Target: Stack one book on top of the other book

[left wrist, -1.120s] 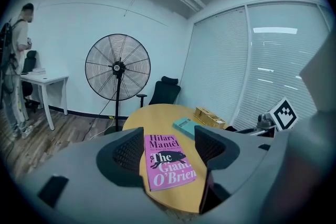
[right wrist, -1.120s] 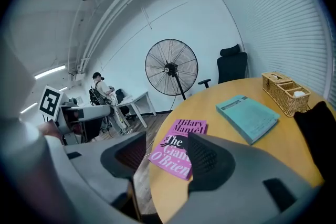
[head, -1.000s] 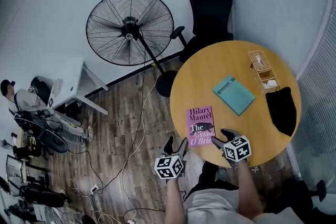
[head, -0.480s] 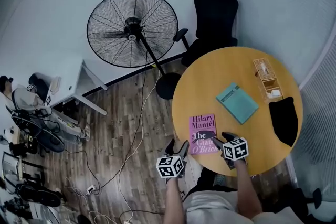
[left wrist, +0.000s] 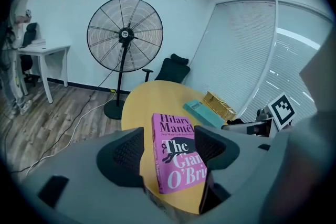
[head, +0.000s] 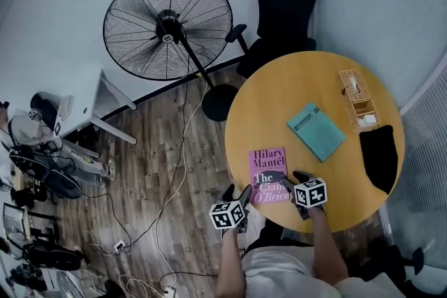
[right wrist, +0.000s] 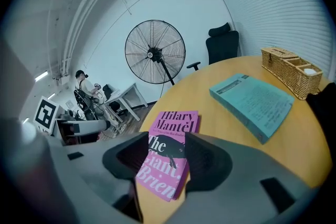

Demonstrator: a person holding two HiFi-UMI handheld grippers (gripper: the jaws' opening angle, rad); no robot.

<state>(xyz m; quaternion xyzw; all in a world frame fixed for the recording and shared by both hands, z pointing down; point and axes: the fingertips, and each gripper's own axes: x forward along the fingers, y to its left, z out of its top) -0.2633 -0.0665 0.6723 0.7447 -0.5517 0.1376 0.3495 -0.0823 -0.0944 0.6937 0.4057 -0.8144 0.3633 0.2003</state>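
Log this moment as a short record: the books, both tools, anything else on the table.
table: round wooden table
book 1: pink paperback book, flat near the table's front edge
book 2: teal paperback book, flat, apart from the pink one, not stacked
left tool: jaws apart, aimed at the pink book's near corner, no grip
right tool: jaws closing, pink book in line between them, not pressed
other: woven basket; black fabric item

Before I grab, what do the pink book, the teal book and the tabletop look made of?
Pink book: seemingly a paperback, printed card cover, thin spine. Teal book: probably paperback too, matte-looking cover. Table: smooth wood-tone top, perhaps laminate or veneer; even colour, no visible grain.
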